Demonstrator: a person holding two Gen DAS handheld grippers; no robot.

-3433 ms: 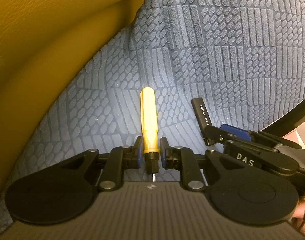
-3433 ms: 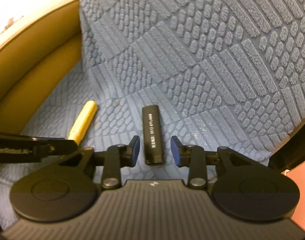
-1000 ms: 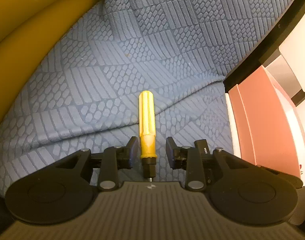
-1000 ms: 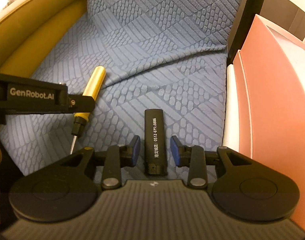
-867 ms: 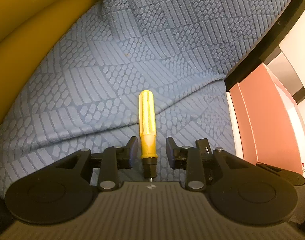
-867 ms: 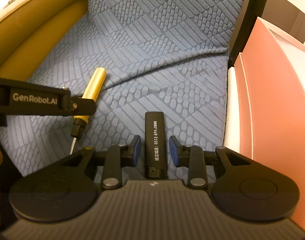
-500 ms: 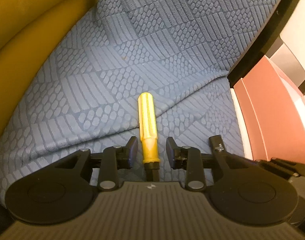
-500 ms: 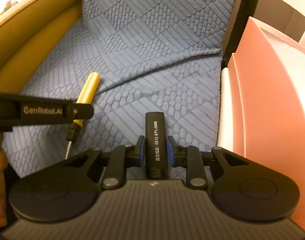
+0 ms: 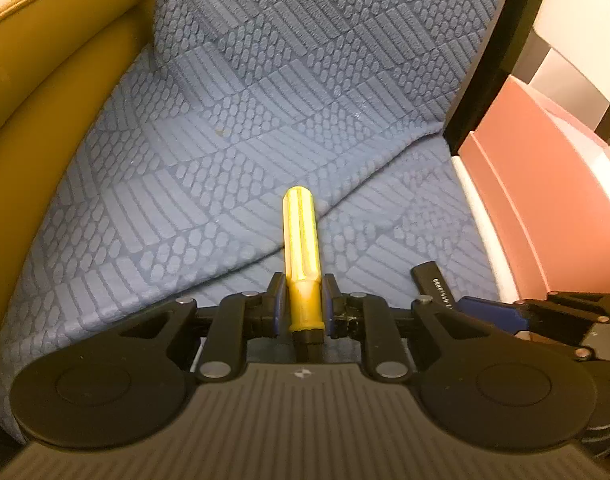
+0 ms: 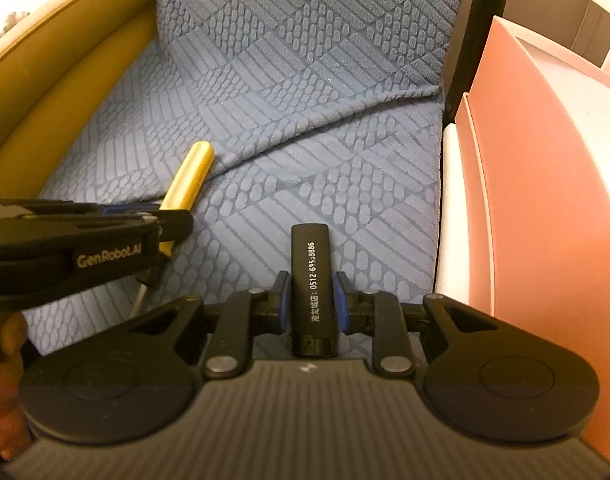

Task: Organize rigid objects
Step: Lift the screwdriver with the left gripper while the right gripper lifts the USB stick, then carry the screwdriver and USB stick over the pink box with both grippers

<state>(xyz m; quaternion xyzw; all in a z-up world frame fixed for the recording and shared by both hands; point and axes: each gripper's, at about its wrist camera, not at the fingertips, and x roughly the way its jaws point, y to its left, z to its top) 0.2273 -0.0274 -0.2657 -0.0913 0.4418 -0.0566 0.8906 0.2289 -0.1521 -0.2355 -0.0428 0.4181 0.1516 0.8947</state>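
A yellow-handled screwdriver [image 9: 301,236] points away from me over the blue textured cushion [image 9: 233,128]. My left gripper [image 9: 303,300] is shut on its handle near the black collar. It also shows in the right wrist view [image 10: 187,178], held by the left gripper [image 10: 161,228]. A black lighter [image 10: 312,276] with white print is clamped in my shut right gripper [image 10: 312,300]. Its tip shows in the left wrist view [image 9: 429,278], beside the right gripper [image 9: 505,312].
A mustard-yellow padded armrest [image 9: 45,92] curves along the left. A pink open box [image 10: 545,184] stands at the right beside a black frame bar [image 10: 465,40]. A fold in the cushion cover [image 10: 325,120] runs across the seat.
Both grippers have closed, the left on the screwdriver handle, the right on the black lighter. Both have pulled back from the cushion, showing more of the seat and the pink box.
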